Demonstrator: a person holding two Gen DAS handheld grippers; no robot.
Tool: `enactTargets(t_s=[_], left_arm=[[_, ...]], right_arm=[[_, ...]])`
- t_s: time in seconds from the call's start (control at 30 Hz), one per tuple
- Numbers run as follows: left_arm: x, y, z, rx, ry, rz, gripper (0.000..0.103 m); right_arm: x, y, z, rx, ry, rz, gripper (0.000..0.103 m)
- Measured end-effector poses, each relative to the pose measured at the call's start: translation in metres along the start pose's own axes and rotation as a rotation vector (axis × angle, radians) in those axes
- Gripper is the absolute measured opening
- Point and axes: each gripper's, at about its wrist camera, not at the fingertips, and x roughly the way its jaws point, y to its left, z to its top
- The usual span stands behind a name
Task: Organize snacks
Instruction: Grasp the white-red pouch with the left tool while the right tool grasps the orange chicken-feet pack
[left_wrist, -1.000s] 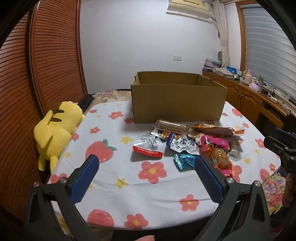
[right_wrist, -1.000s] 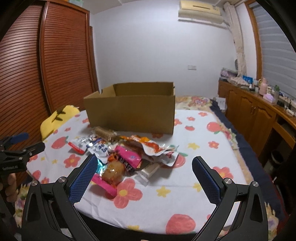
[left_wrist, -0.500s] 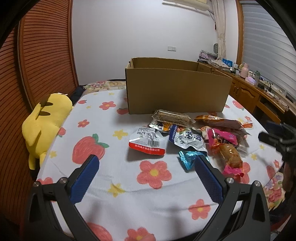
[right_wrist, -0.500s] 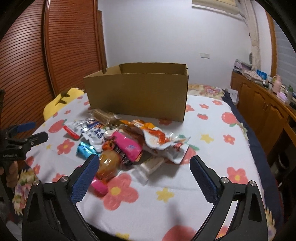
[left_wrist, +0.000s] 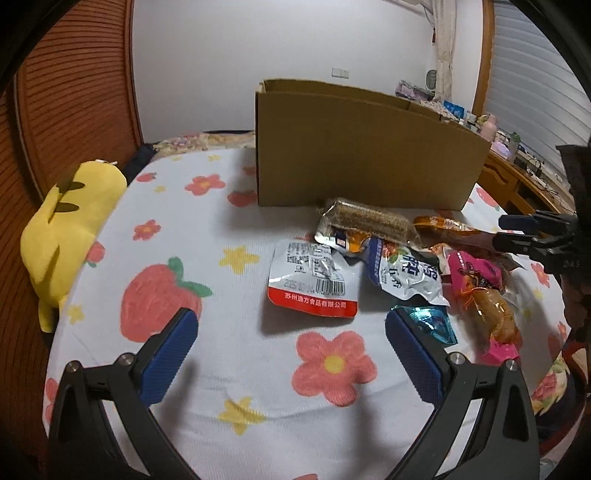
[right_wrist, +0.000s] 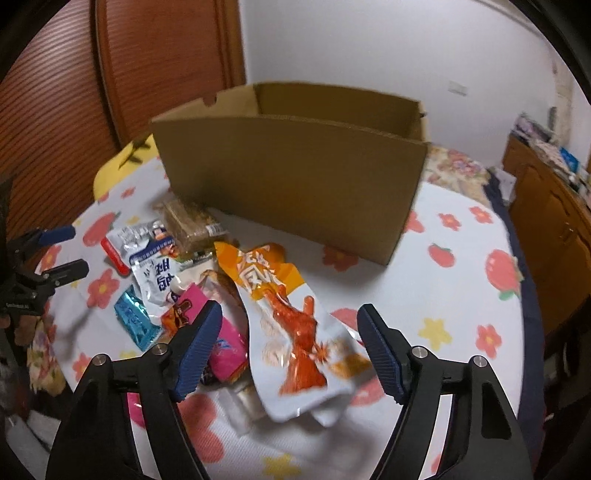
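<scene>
A pile of snack packets lies in front of an open cardboard box (left_wrist: 362, 155), also in the right wrist view (right_wrist: 291, 166). My left gripper (left_wrist: 291, 325) is open and empty, just short of a silver packet with a red strip (left_wrist: 314, 280). A white-and-blue packet (left_wrist: 402, 273), a teal packet (left_wrist: 430, 321) and a brown bar (left_wrist: 365, 221) lie to its right. My right gripper (right_wrist: 290, 328) is open and empty, low over a large white-and-orange packet (right_wrist: 291, 325). A pink packet (right_wrist: 225, 343) lies by its left finger.
A yellow plush toy (left_wrist: 70, 225) sits at the table's left edge. The flowered tablecloth (left_wrist: 229, 369) covers the table. A wooden cabinet (right_wrist: 554, 229) stands to the right, wooden slatted doors (right_wrist: 66, 92) to the left.
Both grippers have moved forward and down toward the snack pile. The right gripper's fingers now straddle the large white-and-orange packet. Both stay open.
</scene>
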Motion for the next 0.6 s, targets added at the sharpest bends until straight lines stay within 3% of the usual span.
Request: enactTargets(t_s=[0.17,0.37,0.4,0.43,0.6], left_arm=[[0.006,0.002,0.006,0.014,0.017,-0.012,0.101],[0.017,0.005,0.022,0.008,0.044,-0.06,0.1],[0.019,0.006,0.025,0.003,0.047,-0.07,0.1],[0.022,0.007,0.03,-0.002,0.053,-0.079,0.099],[0.04,0.007,0.045,-0.007,0.115,-0.111,0.089]], right_arm=[[0.016,-0.001,0.012,-0.035,0.07,0.044,0.069],[0.036,0.0,0.017,-0.067,0.135,0.073,0.052],[0.038,-0.002,0.017,-0.064,0.14,0.067,0.046],[0.04,-0.003,0.017,-0.06,0.145,0.064,0.039],[0.039,-0.008,0.015,-0.04,0.142,0.088,0.033]])
